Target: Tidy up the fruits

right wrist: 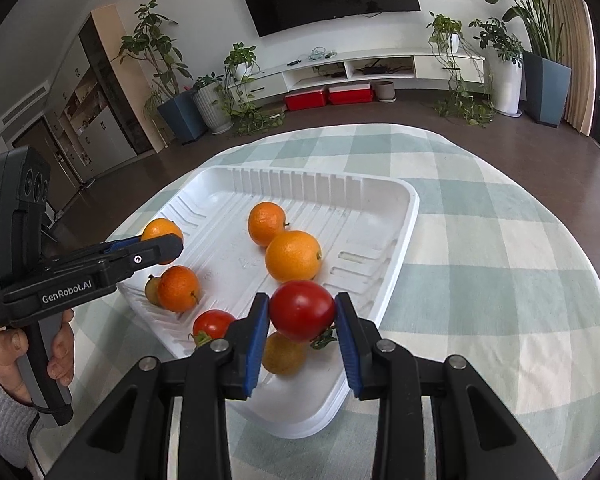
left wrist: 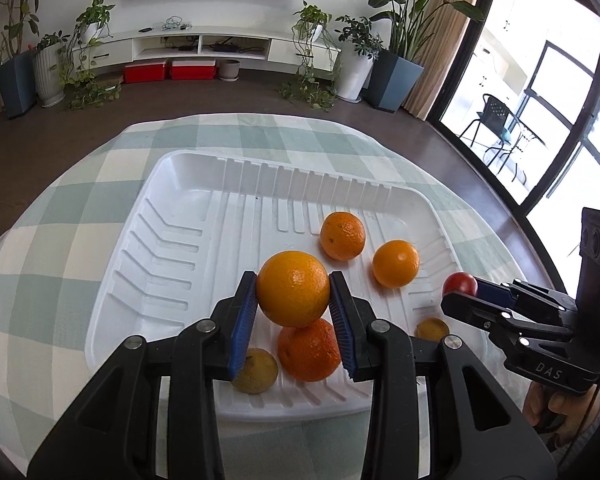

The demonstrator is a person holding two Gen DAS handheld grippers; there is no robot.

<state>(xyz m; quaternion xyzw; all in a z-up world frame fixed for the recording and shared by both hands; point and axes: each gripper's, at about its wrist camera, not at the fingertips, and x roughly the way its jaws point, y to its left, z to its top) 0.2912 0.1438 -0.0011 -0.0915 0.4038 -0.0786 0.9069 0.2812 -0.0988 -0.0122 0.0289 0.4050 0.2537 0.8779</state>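
yellowish fruit (left wrist: 256,372) half behind tongs

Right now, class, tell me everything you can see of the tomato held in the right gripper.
The tomato is round, glossy and deep red, with a bit of green calyx showing at its lower right. It sits clamped between the blue ribbed pads of the right gripper, lifted above the near edge of the white tray. Only the two pads touch it.

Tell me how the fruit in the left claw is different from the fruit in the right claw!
The left claw holds an orange; the right claw holds a tomato. The orange is orange with dimpled skin, while the tomato is red, smooth and shiny. The tomato has a green leafy stem; the orange shows none. Both are round, squeezed between blue pads, and held above the white tray.
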